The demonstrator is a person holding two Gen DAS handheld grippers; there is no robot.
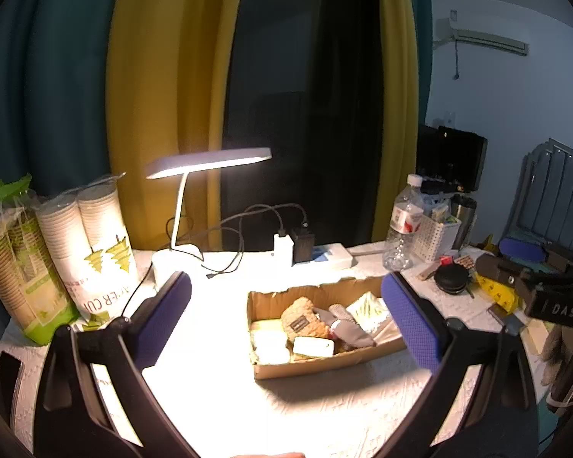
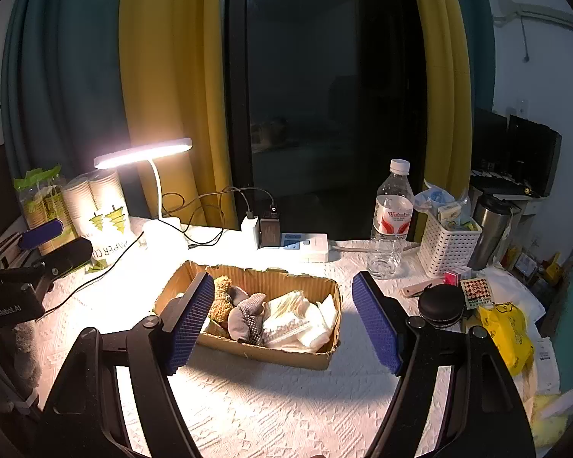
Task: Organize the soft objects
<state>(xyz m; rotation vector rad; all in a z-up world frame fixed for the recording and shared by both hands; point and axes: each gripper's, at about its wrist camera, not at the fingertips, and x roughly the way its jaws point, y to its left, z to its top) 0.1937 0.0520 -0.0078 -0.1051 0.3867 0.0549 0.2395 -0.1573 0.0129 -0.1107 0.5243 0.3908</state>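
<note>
A shallow cardboard box (image 1: pixel 317 366) (image 2: pixel 286 355) lies on the white tablecloth. It holds a brown fuzzy item (image 1: pixel 305 318) (image 2: pixel 221 297), a grey glove-like item (image 1: pixel 349 326) (image 2: pixel 246 315) and white packets (image 1: pixel 309 346) (image 2: pixel 298 322). My left gripper (image 1: pixel 290 322) is open and empty, hovering in front of and left of the box. My right gripper (image 2: pixel 284 322) is open and empty, its blue pads either side of the box in its view. Each gripper also shows at the edge of the other's view: the left one (image 2: pixel 38 244), the right one (image 1: pixel 523 267).
A lit desk lamp (image 2: pixel 145 150), sleeves of paper cups (image 1: pixel 91 244), a power strip with chargers (image 2: pixel 301 244), a water bottle (image 2: pixel 391 217), a white basket (image 2: pixel 449 244), a steel tumbler (image 2: pixel 491 229), a black round case (image 2: pixel 439 305) and a yellow bag (image 2: pixel 508 332) surround the box.
</note>
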